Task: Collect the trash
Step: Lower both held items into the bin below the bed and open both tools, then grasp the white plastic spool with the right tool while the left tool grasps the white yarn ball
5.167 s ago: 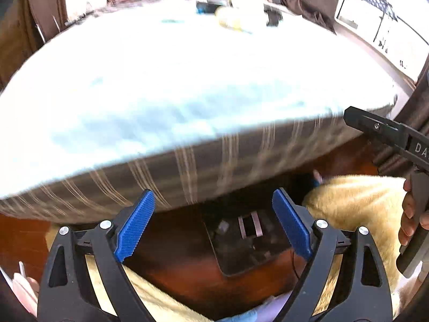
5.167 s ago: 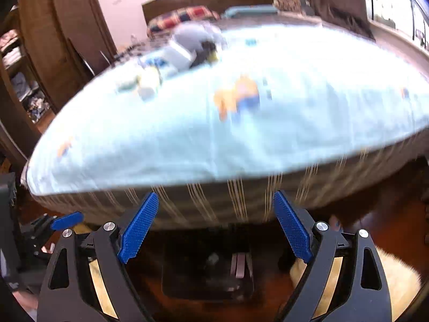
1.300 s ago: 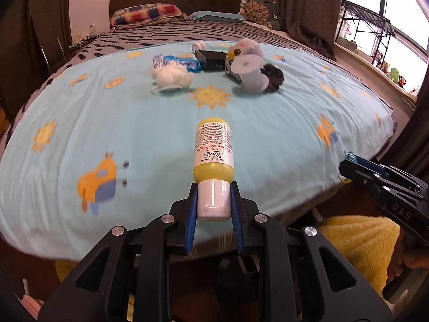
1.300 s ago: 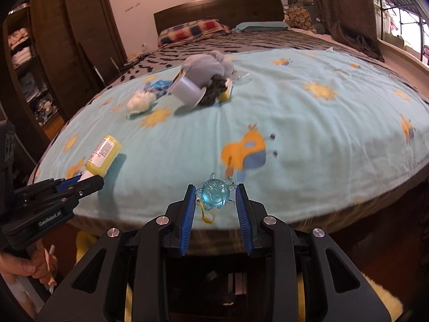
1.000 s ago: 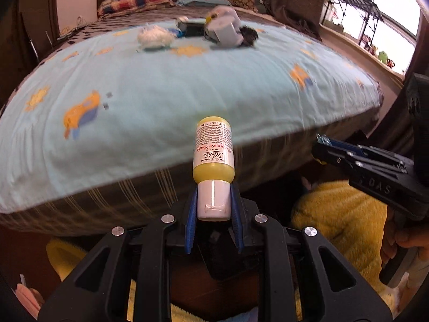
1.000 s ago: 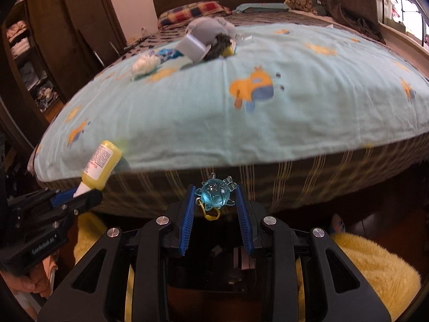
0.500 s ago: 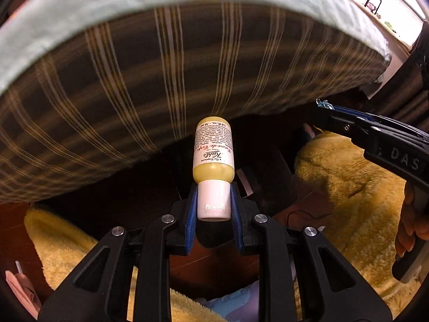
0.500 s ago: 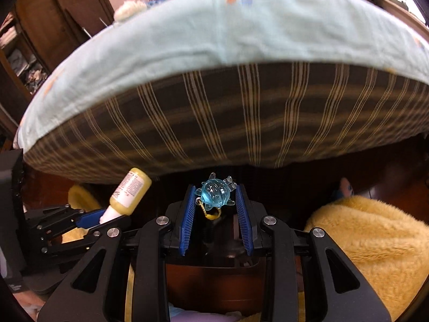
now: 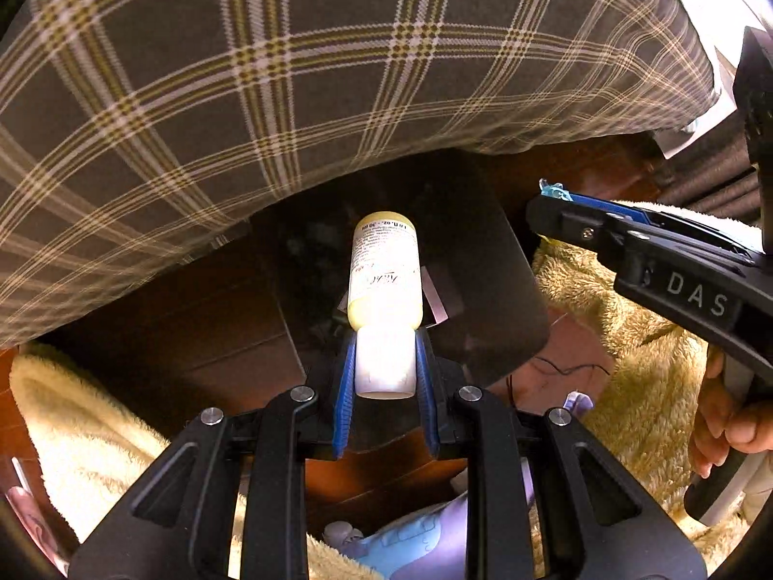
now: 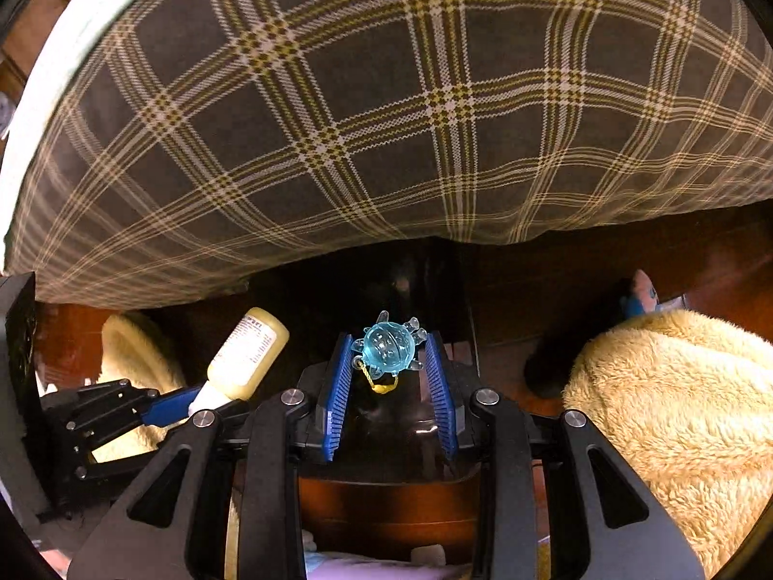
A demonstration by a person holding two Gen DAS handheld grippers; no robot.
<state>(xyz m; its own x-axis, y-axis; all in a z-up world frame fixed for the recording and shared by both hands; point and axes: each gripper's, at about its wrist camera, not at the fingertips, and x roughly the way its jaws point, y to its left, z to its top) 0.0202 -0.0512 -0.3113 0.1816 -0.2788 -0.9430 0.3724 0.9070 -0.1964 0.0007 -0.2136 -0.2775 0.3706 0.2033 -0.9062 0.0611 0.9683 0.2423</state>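
In the left wrist view, the left gripper (image 9: 385,377) is seen closed on the white cap of a small yellow lotion bottle (image 9: 385,280), which is held base-forward between the blue pads. The bottle is pointed down over a dark bin (image 9: 502,290) that stands on the brown wooden floor (image 9: 217,319) at the foot of the bed. Above it, the brown plaid side of the bed (image 9: 338,72) fills the upper frame. Yellow fleece (image 9: 618,319) is seen to the right of the bin and more of it at lower left. At the right edge the right gripper (image 9: 555,193) is seen from the side, with a bit of turquoise at its tip (little more can be made out from here), and a hand (image 9: 729,430) is wrapped around its handle.

In the right wrist view, a small turquoise plastic charm (image 10: 388,349) with a yellow loop is seen between the blue pads of the right gripper (image 10: 389,362), near their tips. The jaws are set narrow; a sliver of dark is visible on either side of the charm's body, so it cannot be told whether the charm is pressed by the pads. The dark bin (image 10: 425,415) lies directly beneath. At lower left the left gripper (image 10: 193,403) is shown with the lotion bottle (image 10: 249,355) gripped by the cap and tilted up to the right.
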